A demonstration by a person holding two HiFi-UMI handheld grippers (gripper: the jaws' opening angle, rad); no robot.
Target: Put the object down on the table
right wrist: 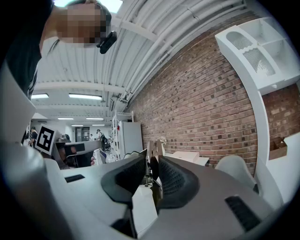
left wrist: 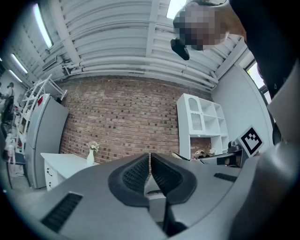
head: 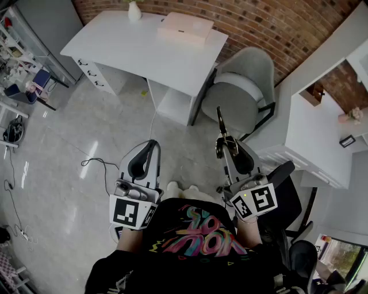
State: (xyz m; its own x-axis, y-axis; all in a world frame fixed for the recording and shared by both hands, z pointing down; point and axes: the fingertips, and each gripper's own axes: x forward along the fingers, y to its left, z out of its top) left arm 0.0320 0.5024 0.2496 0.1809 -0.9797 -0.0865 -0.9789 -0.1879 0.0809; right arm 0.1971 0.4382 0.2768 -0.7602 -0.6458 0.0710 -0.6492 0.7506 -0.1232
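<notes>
My right gripper [head: 225, 147] is shut on a slim metal tool [head: 221, 125] whose dark tip sticks out past the jaws towards the grey chair. In the right gripper view the tool [right wrist: 149, 158], with a small spring on it, is pinched between the two ribbed pads [right wrist: 169, 180]. The left gripper [head: 150, 144] is held level beside it, shut, with nothing between its pads [left wrist: 135, 174]. Both are held up in front of my body, well short of the white table [head: 115, 43] ahead on the left.
On the white table stand a white vase [head: 134, 11] and a flat pink box [head: 185, 27]. A grey chair [head: 241, 86] is ahead on the right, with a second white desk [head: 316, 138] beyond it. Cables [head: 95, 163] lie on the floor at left.
</notes>
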